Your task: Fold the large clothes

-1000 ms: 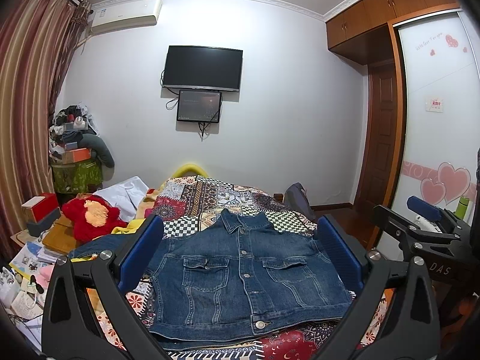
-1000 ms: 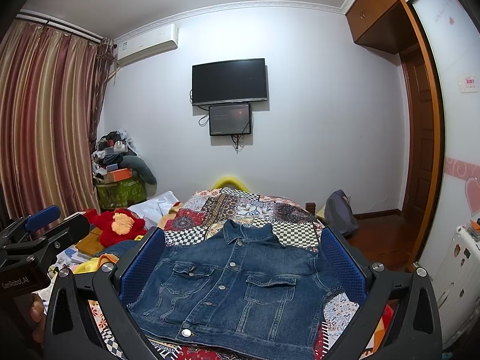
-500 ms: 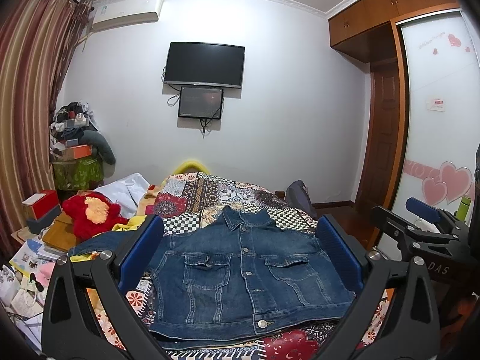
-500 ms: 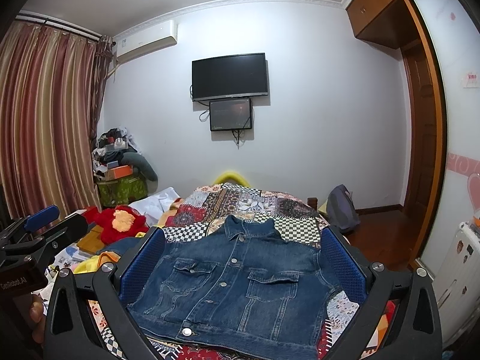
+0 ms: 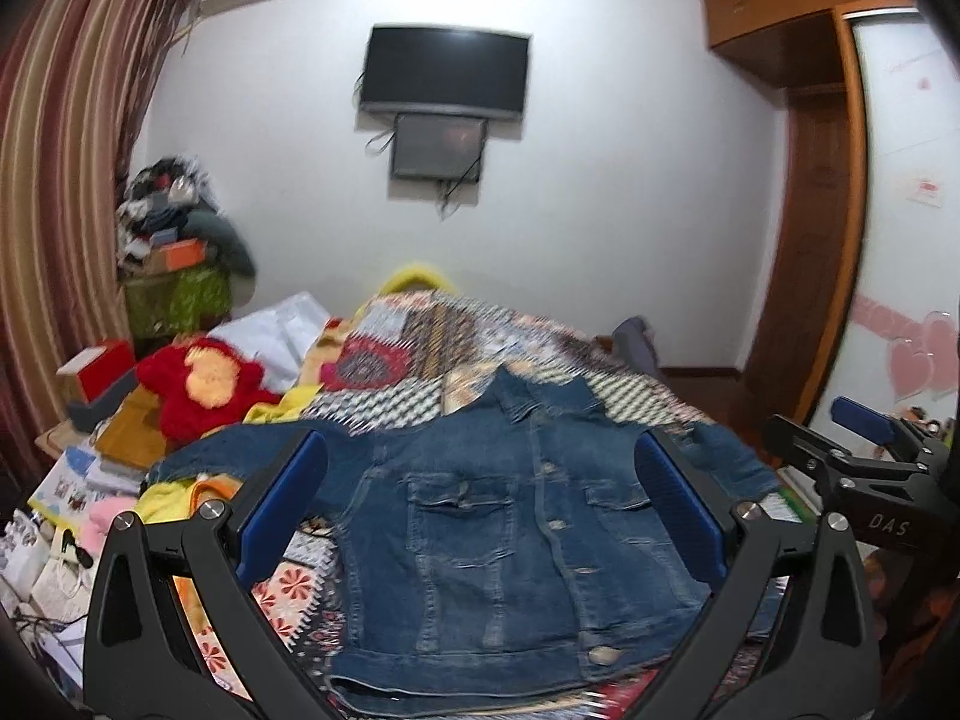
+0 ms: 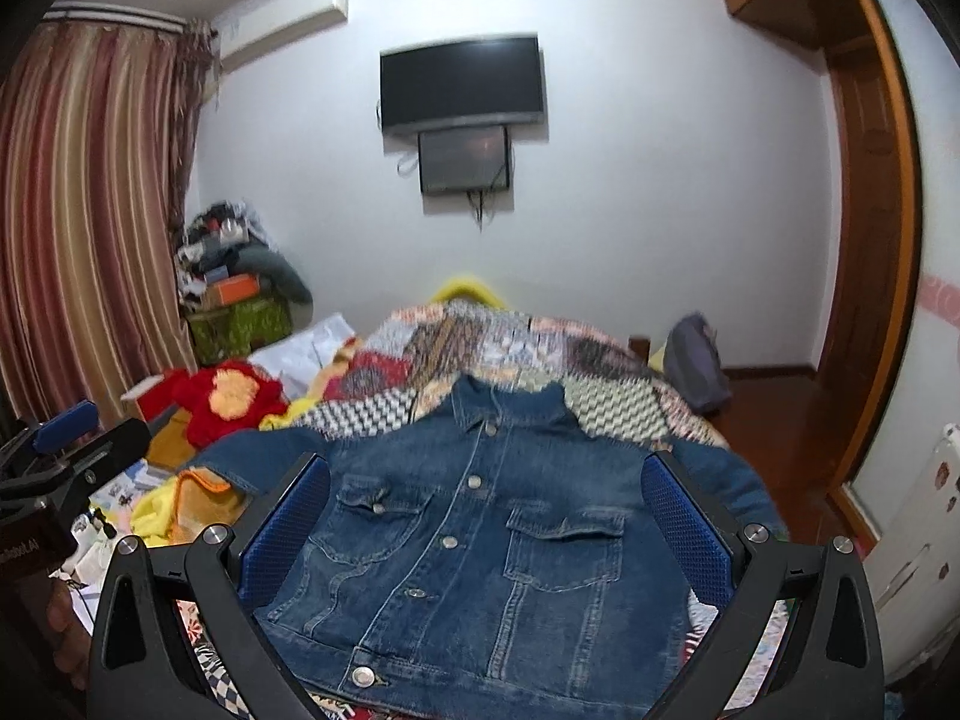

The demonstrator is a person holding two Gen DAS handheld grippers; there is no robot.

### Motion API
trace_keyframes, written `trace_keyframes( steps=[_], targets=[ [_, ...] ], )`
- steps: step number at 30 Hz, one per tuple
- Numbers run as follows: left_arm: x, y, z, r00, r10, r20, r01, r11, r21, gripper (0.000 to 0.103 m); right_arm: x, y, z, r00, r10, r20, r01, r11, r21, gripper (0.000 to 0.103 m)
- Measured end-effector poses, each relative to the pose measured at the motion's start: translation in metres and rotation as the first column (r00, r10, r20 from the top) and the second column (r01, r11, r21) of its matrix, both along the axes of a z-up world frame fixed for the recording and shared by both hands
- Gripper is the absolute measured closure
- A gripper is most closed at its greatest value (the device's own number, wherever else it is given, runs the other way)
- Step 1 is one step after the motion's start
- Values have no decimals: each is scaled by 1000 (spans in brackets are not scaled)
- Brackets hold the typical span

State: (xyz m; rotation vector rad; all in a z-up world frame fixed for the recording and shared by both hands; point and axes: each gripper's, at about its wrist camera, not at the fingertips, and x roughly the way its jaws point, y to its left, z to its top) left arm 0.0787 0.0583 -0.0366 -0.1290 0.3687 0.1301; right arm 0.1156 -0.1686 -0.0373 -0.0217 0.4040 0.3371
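Denim jacket [image 5: 516, 534] lies flat, front up, buttoned, on the patchwork bedspread [image 5: 420, 348], at the near end of the bed; collar points toward the far wall, hem at the near edge. Both sleeves spread out: one toward the bed's left edge [image 6: 252, 456], the other toward the right edge [image 6: 726, 480]. Judgement: denim is heavy and fairly stiff for cloth, not slippery, not fragile; it should hold a crease but doubled seams and button placket will be thick to pinch. Best holds look like a sleeve cuff or a shoulder seam, or the hem corners; avoid metal buttons. Left gripper [image 5: 480, 516] hovers above the near part of the jacket, pointing forward along the bed, tilted slightly down; jaws wide apart, blue pads [image 5: 282, 504] straddling the body of the jacket in view, holding nothing. Right gripper [image 6: 486, 528] is in the same sort of pose, jaws wide, nothing between them, not touching the cloth as far as can be told. Each gripper shows at the edge of the other's view, so they sit side by side, near each other. Both views are blurred. Folding not yet started: no part is doubled over. Red plush toy [image 5: 204, 384] and clutter lie beside the bed's left edge; TV [image 5: 447, 72] on far wall.
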Motion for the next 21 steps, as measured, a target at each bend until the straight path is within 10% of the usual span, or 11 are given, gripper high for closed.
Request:
trace_keyframes(
  steps=[10,15,21],
  targets=[
    [91,108,-62,967,129,-220,-142,989,-43,0,113,59,-39,982,93,-166,-111,988,-103,0],
    [134,163,-105,919,166,-358,-186,982,-23,0,173,96,-56,966,122,-226,-163,972,-171,0],
    [169,215,-169,844,106,-526,-240,951,-193,0,229,140,-90,937,159,-310,-246,933,-264,0]
  ],
)
